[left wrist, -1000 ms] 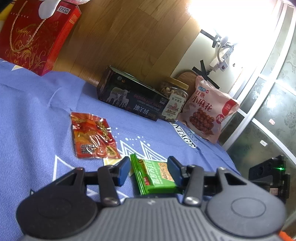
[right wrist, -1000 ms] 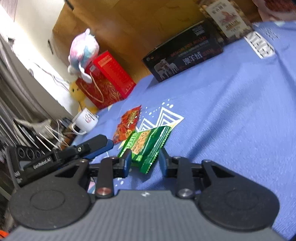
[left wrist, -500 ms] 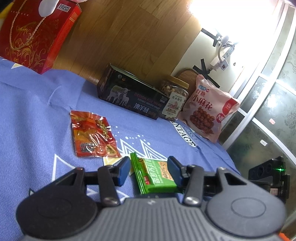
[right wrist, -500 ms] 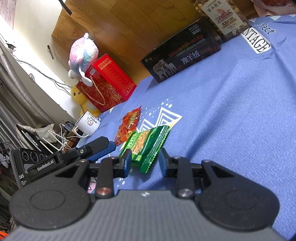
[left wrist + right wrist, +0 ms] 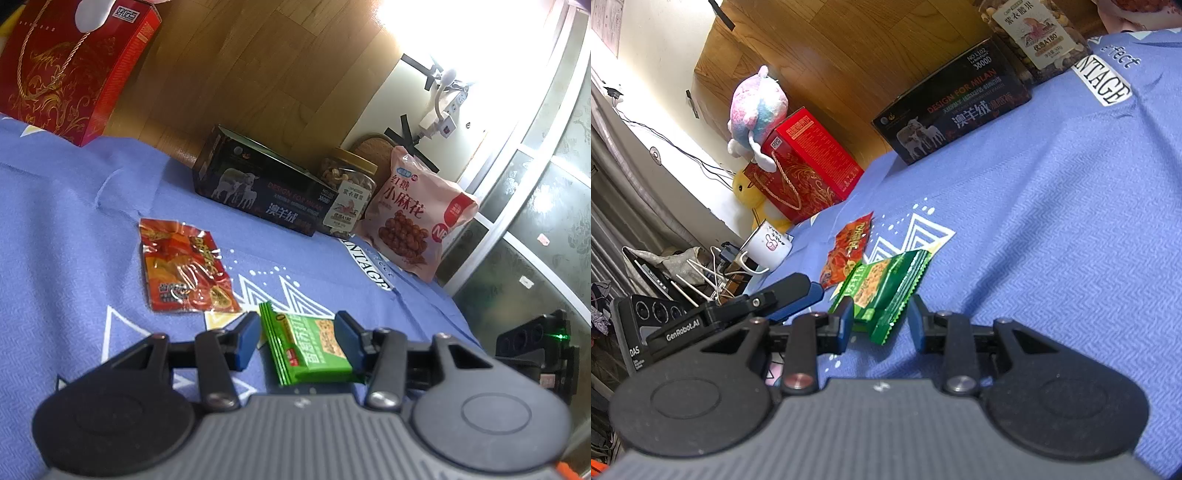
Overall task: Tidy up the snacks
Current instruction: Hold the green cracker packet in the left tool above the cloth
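The sorting looks barely begun. Two small snacks lie loose in the middle of the blue patterned cloth [image 5: 66, 221] covering the worktop: a flat green crinkle-edged foil snack packet [image 5: 308, 347] and, at about ten o'clock from it in the left wrist view, a flat red-and-orange glossy snack sachet [image 5: 184, 267]. Along the far edge, toward one o'clock, a dark cardboard box printed with sheep [image 5: 258, 195], a clear plastic nut jar with a gold lid [image 5: 347, 199] and a pink puffed bag of fried dough twists [image 5: 413, 225] already stand in a row, which I judge to be the gathering line; both loose packets remain to be moved.

The left tongs [image 5: 297, 338] are spread wide around the green packet; the far finger seems to touch the packet's edge, the other stands clear. The right tongs [image 5: 881, 319] are likewise parted, bracketing the same packet's near corner from the opposite side without pinching it. Neither grips anything yet; the packet rests on the cloth.
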Demonstrator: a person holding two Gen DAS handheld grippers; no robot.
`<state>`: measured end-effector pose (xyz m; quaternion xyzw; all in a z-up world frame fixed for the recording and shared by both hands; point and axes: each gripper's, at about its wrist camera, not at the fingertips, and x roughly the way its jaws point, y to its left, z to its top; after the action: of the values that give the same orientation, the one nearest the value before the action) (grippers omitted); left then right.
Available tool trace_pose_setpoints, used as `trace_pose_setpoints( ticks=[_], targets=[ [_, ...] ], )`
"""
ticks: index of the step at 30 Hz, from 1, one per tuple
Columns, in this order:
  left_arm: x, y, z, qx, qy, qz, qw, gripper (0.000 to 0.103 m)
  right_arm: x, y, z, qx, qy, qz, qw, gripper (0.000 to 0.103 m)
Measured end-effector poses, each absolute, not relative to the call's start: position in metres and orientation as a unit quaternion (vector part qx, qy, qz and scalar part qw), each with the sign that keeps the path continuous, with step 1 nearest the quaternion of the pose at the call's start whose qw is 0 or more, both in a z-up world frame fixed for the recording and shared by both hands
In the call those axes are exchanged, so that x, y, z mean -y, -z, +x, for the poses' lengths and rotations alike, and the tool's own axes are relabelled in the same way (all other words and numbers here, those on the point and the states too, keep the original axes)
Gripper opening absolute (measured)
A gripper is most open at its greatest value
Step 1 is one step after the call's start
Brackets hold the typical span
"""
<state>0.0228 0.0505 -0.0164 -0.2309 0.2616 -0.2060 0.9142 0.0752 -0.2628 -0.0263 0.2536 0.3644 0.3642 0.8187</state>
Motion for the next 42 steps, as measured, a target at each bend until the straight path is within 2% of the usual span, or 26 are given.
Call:
trace_pose_setpoints(
  ticks=[42],
  targets=[
    [-0.0505,0.0184,0.0239,-0.265,0.208,-0.231,0.913,0.047,0.2635,0.0261,0.0748,-0.364,-0.365,0.254,0.818,0.035]
  ],
)
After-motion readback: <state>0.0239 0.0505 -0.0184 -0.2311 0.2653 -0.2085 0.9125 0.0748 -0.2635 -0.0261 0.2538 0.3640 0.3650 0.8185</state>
